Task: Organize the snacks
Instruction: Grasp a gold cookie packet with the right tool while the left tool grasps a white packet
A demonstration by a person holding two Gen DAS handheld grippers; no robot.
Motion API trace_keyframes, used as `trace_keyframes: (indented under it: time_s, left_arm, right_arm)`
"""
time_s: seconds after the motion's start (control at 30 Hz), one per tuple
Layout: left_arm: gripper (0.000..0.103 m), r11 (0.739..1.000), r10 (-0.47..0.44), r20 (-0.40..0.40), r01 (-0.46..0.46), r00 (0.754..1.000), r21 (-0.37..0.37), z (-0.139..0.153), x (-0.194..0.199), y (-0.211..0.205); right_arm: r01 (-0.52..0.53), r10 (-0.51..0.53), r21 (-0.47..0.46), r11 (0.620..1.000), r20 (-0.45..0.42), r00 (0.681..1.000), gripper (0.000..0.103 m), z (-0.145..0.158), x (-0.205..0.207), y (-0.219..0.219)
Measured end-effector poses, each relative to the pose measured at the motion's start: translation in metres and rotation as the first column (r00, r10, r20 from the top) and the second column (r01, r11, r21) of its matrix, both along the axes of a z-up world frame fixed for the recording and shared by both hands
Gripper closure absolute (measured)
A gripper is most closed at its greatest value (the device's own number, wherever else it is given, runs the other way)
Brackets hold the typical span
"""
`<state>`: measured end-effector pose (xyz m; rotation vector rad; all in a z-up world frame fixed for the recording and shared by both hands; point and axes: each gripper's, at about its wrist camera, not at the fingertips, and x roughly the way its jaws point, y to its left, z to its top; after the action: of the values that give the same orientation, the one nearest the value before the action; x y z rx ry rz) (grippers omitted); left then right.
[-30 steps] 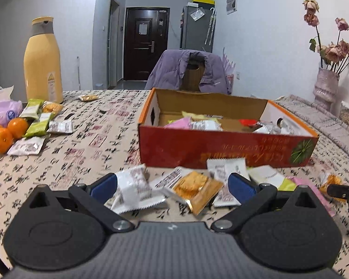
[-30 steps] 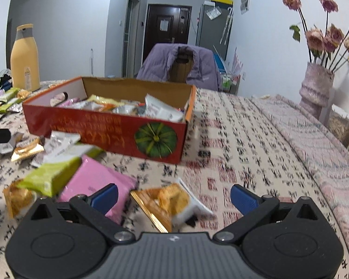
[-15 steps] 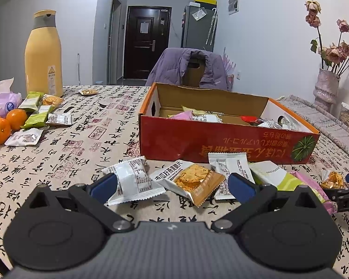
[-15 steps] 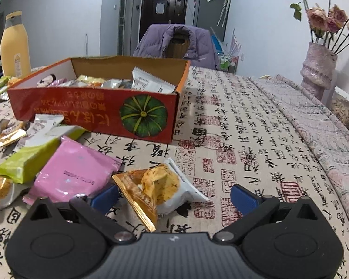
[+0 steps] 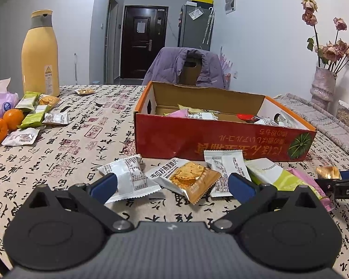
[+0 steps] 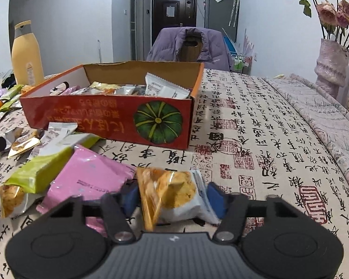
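Left wrist view: left gripper (image 5: 172, 187) sits low over the patterned tablecloth (image 5: 76, 139), jaws spread wide, nothing between the pads. Just ahead lie loose packets: a white wrapper (image 5: 130, 179), an orange cracker packet (image 5: 188, 179), a second white packet (image 5: 223, 169), and a green-and-white bar (image 5: 274, 174). Behind them stands the red cardboard box (image 5: 221, 139), open at the top, several snacks already inside. Far left, well apart from the box: mandarins (image 5: 2, 125), green bars and small white packets near a yellow bottle (image 5: 40, 53). One small packet (image 5: 85, 91) lies alone further back. At the right edge the right gripper's tip shows by a gold wrapper.

Right wrist view: right gripper (image 6: 172, 200) has just been closing; its blue pads now pinch a cracker packet with a clear-and-gold wrapper (image 6: 174, 193), which stands tilted on edge between them, apparently at or barely off the cloth. To its left: a pink pouch (image 6: 90, 176), a green bar (image 6: 41, 169), another cracker packet (image 6: 11, 197). The box sits beyond, pumpkin picture facing the camera.

Progress, judged: partly done. Box holds a fair layer of snacks; roughly a dozen packets remain on the table, in two groups. Step in hand: lift the pinched packet and carry it to the box. Left group untouched so far.
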<state>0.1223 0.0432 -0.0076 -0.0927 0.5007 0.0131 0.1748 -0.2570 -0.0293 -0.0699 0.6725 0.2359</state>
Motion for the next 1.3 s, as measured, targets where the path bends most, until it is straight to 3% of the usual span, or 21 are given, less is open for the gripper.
trace_keyframes:
  time_s: [0.37, 0.63, 0.93, 1.07, 1.13, 1.3]
  left_arm:
    - [0.0, 1.0, 0.008, -0.001, -0.008, 1.0, -0.001, 0.001, 0.0, 0.0]
    - [0.0, 0.999, 0.023, -0.02, -0.022, 1.0, 0.047, 0.008, 0.006, 0.005]
    - [0.0, 0.988, 0.13, -0.078, -0.122, 0.988, 0.097, 0.015, 0.03, 0.027]
    - [0.0, 0.984, 0.17, -0.123, -0.161, 0.978, 0.083, 0.011, 0.04, 0.035]
    - [0.002, 0.981, 0.186, -0.147, -0.177, 0.971, 0.074, 0.008, 0.045, 0.037]
    - [0.024, 0.979, 0.202, -0.188, -0.197, 0.961, 0.046, 0.002, 0.053, 0.042]
  right_arm:
    - [0.062, -0.063, 0.011, 0.998, 0.101, 0.993, 0.058, 0.006, -0.013, -0.005]
    - [0.089, -0.092, 0.025, 0.996, 0.121, 0.988, 0.058, 0.008, -0.015, -0.01]
    - [0.102, -0.106, 0.034, 0.994, 0.135, 0.985, 0.058, 0.008, -0.018, -0.012]
    - [0.102, -0.106, 0.032, 0.994, 0.138, 0.985, 0.058, 0.009, -0.018, -0.011]
    - [0.103, -0.106, 0.032, 0.994, 0.139, 0.985, 0.058, 0.009, -0.018, -0.011]
    - [0.102, -0.105, 0.027, 0.994, 0.141, 0.984, 0.058, 0.009, -0.019, -0.011]
